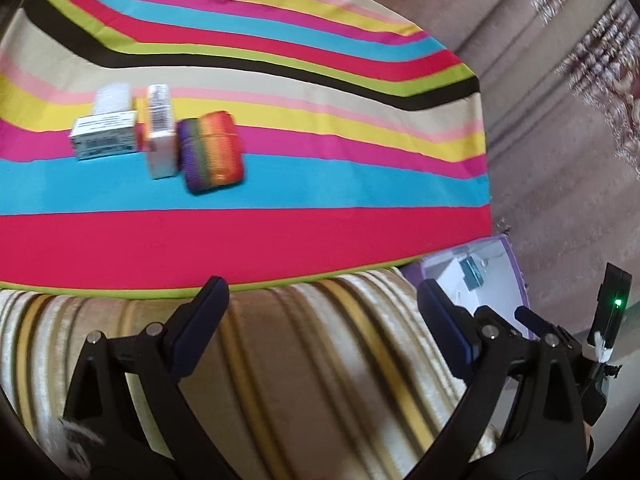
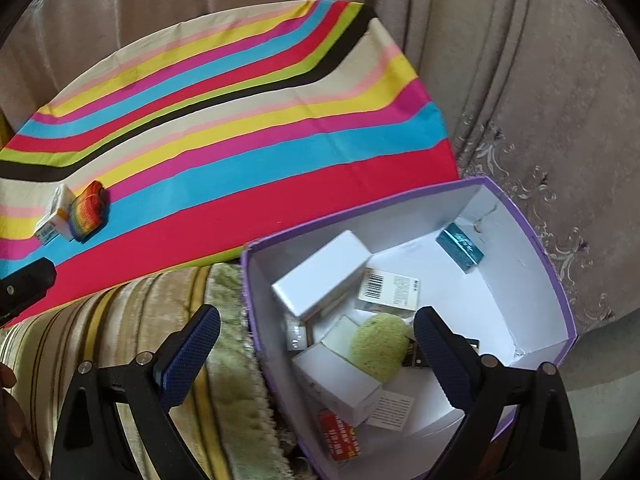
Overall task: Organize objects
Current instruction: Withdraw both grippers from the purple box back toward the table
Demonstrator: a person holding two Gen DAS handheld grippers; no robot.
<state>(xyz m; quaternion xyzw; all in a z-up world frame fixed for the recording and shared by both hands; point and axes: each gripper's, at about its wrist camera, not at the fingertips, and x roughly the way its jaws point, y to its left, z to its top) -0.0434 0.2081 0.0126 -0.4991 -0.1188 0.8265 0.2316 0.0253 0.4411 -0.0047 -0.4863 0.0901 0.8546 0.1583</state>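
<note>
On the striped cloth (image 1: 280, 232) lie a rainbow pouch (image 1: 212, 156), a tall white carton (image 1: 161, 136) and a white box with a barcode (image 1: 105, 138), side by side. My left gripper (image 1: 322, 304) is open and empty, above the sofa edge, short of them. My right gripper (image 2: 316, 332) is open and empty over the purple box (image 2: 560, 280), which holds several white cartons, a teal box (image 2: 460, 249), a green sponge (image 2: 378, 346) and a red packet (image 2: 340, 436). The pouch (image 2: 89, 210) and carton (image 2: 54, 216) also show in the right wrist view.
The striped cloth covers a sofa seat with gold-striped upholstery (image 1: 320, 380). The purple box (image 1: 508, 280) stands off the cloth's right corner. A patterned carpet (image 2: 560, 160) lies beyond. A green fuzzy cloth (image 2: 236, 380) lies left of the box.
</note>
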